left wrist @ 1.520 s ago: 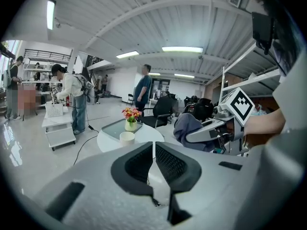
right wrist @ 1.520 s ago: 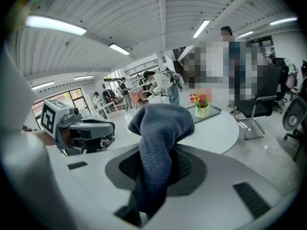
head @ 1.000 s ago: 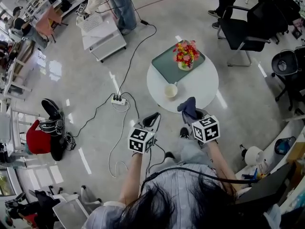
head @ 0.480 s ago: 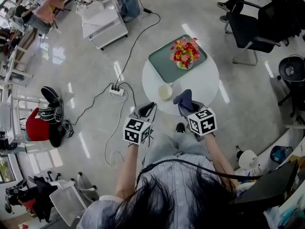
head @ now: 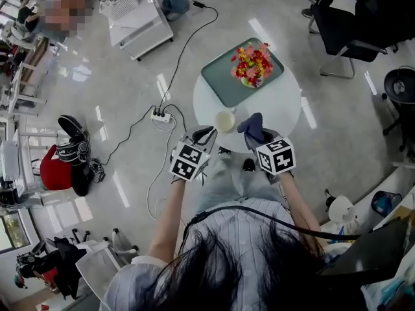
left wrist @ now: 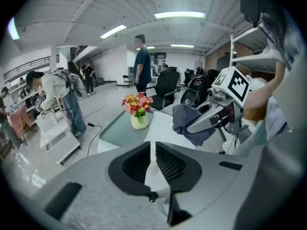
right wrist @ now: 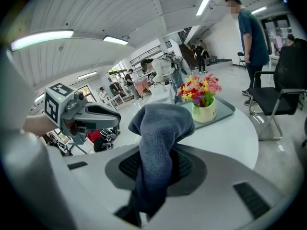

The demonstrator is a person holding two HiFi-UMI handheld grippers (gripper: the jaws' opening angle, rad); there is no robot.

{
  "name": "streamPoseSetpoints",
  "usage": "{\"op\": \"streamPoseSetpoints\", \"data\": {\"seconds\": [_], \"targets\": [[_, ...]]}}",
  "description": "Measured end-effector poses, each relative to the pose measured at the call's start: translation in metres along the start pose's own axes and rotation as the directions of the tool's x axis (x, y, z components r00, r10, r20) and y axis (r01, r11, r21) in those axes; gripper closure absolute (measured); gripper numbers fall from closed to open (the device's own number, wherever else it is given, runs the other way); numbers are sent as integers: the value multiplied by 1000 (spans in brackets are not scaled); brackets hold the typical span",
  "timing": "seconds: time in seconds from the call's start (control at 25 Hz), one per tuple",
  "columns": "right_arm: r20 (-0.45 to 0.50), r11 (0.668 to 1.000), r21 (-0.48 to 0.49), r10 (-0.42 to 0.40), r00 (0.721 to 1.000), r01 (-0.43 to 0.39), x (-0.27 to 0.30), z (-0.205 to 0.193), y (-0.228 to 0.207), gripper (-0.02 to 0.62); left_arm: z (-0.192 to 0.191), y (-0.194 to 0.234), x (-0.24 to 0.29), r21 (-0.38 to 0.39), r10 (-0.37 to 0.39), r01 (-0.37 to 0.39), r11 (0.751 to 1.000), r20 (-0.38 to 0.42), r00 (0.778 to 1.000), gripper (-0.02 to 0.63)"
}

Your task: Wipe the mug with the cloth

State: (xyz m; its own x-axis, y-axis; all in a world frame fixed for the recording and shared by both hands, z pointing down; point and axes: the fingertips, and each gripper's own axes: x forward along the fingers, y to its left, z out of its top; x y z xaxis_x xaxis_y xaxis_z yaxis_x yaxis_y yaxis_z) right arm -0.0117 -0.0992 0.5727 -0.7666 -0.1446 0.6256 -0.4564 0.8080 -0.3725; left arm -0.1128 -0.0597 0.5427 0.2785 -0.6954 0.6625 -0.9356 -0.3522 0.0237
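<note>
One cream mug stands upright on the round white table, close to the edge nearest the person and well clear of both grippers. Just to its right in the head view, the dark blue cloth rises in a bunched fold above the same edge of the table, not touching the mug. The right gripper has its jaws clamped on this cloth, which fills the space between them and flops over their tips. The left gripper hovers to the mug's left, level with the table's rim; its jaws are drawn together to a thin slit with nothing between them. Farther back on the table lies a green tray, and on it stands a pale vase of red, pink and yellow flowers. On the shiny floor to the left of the table a white power strip lies with cables running off it, and a black office chair stands beyond the table to the right.
</note>
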Motion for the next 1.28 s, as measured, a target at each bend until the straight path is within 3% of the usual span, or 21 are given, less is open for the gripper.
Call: {"op": "streamPoseSetpoints", "data": {"seconds": [0.24,0.44,0.72,0.92,1.08,1.28], "targets": [[-21,998,34,-48,999,49,20,2,-9,494,-9,19,27,142,-103,118,983,-106,989,580],[-38,994,52,-95,995,97,31,4,-17,494,-10,30,48,253,-187,229,940,-179,966,580],[-72,985,67,-153,986,157,52,11,-28,494,-17,35,75,382,-290,393,836,-300,909,578],[-120,978,67,-190,974,199,71,3,-40,494,-25,34,92,448,-343,506,737,-398,851,568],[-163,975,55,-202,966,213,83,-7,-50,494,-30,30,104,471,-369,591,655,-482,794,499],[-201,974,51,-207,957,221,96,-21,-57,494,-39,21,120,458,-393,656,600,-545,741,497]]}}
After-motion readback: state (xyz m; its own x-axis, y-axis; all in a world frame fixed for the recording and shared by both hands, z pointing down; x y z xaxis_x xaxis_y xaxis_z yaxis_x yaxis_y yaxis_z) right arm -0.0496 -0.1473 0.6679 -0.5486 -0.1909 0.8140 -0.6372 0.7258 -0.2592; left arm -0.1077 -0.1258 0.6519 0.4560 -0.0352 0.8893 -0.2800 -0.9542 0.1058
